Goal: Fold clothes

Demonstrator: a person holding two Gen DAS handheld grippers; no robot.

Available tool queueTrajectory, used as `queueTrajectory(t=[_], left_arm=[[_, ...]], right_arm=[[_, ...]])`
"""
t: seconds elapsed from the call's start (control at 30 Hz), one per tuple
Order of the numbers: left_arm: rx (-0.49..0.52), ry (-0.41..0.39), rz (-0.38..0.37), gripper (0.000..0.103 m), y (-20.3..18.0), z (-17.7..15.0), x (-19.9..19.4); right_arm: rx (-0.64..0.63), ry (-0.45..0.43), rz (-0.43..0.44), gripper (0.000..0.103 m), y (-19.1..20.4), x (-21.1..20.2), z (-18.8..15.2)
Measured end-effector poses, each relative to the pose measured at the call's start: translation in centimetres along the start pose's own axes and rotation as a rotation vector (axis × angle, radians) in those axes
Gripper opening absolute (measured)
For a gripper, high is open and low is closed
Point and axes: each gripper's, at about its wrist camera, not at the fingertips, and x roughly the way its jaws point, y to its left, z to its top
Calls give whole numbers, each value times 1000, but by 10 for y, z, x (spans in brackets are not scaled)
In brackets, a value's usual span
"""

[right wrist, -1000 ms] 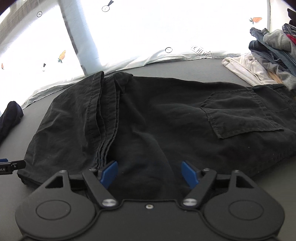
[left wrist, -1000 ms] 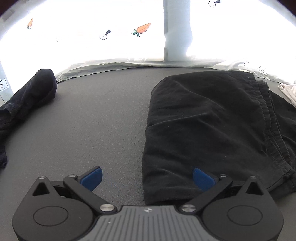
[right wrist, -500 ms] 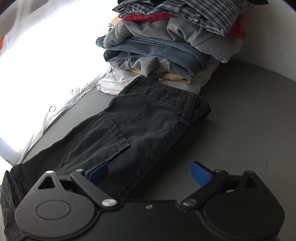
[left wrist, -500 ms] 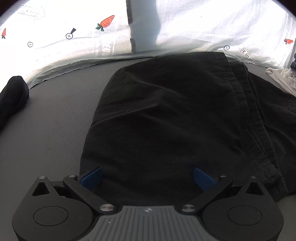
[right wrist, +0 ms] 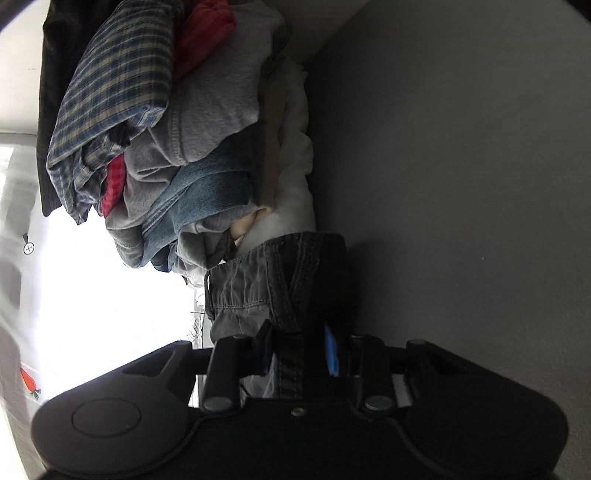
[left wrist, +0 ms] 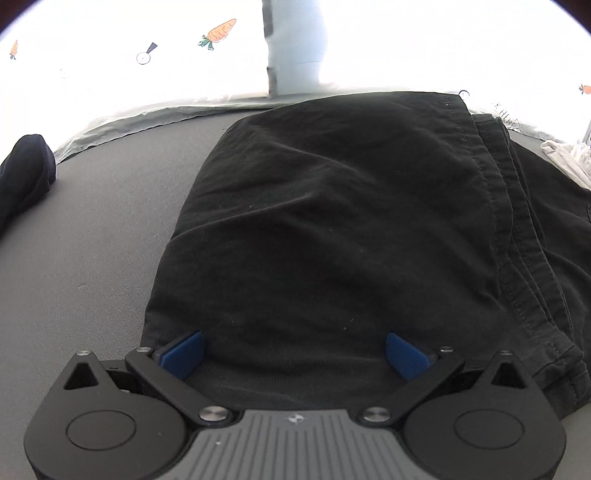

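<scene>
At the near edge of the grey table (left wrist: 81, 236), the left gripper (left wrist: 293, 354) sits with jaws wide apart, straddling the folded end of the black trousers (left wrist: 332, 221) without pinching, probably to steady the cloth. Over at the waistband end, the right gripper (right wrist: 299, 350), rolled on its side, has just been closing its jaws and now clamps the waistband (right wrist: 291, 288) between them, ready, I'd say, to carry that end over for a fold. Beyond it a pile of clothes (right wrist: 177, 140) waits against the bright carrot-print curtain (left wrist: 218, 33).
</scene>
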Motion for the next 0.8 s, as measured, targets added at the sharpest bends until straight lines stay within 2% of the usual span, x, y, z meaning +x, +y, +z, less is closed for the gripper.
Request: queueTrajectory(t=[0.07,0.17,0.23,0.3,0.37,0.47,0.5,0.53,0.63,0.8], left_arm=[[-6,-2,3,103,0,0,0],[-7,-7,3,103,0,-1,0],[-6,-11,3,103,1,-2,-1],[-4,-13,1,103,2,-2,0],[-4,-14,1,103,2,-1,1],[-2,-21,-2,103,3,0,2],[-2,-24,-2,103,3,-1,2],[-2,-27,-2,103,3,-2,1],[-2,-29,-2,103,3,-3,1],[-2,-34,-2,103,3,-5,1]], right_arm=[[17,27,13,32,-2,3,-2],[-51,93,-26,53,10,14,-14],[-97,136,-51,52,18,22,-22],[-133,118,-62,53,25,27,-29],[-58,110,-35,54,21,30,-27],[122,109,28,51,2,33,-23],[146,110,44,34,-2,32,-24],[170,111,60,31,-7,32,-25],[231,105,183,28,-8,26,-31],[212,151,357,27,25,24,-38]])
